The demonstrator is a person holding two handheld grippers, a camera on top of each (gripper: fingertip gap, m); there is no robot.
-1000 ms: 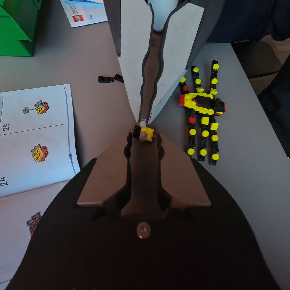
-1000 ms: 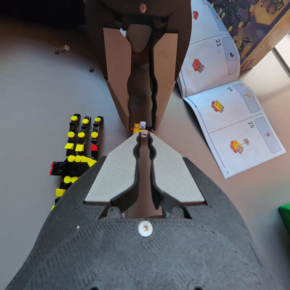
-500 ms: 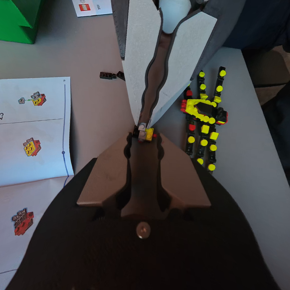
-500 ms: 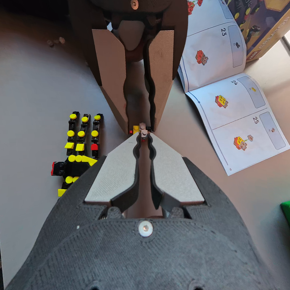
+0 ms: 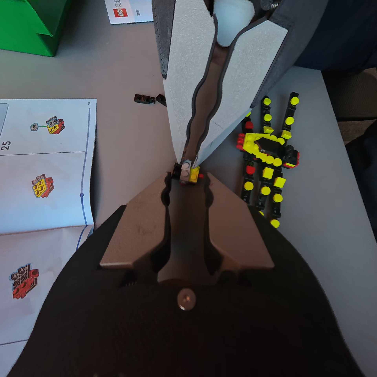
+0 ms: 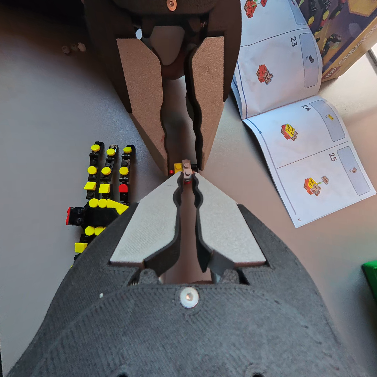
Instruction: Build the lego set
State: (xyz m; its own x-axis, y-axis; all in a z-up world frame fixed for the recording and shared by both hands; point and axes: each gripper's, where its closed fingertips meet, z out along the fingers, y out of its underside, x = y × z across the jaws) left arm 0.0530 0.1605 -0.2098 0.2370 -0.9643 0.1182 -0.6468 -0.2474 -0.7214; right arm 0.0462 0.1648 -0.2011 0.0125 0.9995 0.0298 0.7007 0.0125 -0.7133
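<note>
A small yellow, grey, black and red brick assembly [image 5: 192,175] sits on the grey table between my left gripper's brown fingertips. My left gripper [image 5: 186,177] is shut on it, and it also shows in the right wrist view [image 6: 183,168], coming from the top. My right gripper [image 6: 187,175], with grey fingers, is shut on a small grey brick [image 6: 187,173] and holds it against the assembly [image 6: 178,166], beside a second grey brick. In the left wrist view the right gripper [image 5: 189,161] comes down from above with the grey brick [image 5: 187,164] at its tips.
A black-and-yellow legged build [image 5: 267,155] lies right of the grippers, left in the right wrist view [image 6: 102,204]. An open instruction booklet [image 5: 44,163] [image 6: 306,153], a green box [image 5: 26,24], the set's box [image 6: 346,30] and loose dark pieces [image 5: 146,99] lie around. The table edge [image 5: 346,142] runs on the right. The grippers are tip to tip, or close to it.
My right gripper has brought the grey brick down from just above the assembly onto it. My left gripper has kept hold of the assembly, with its camera shifting slightly.
</note>
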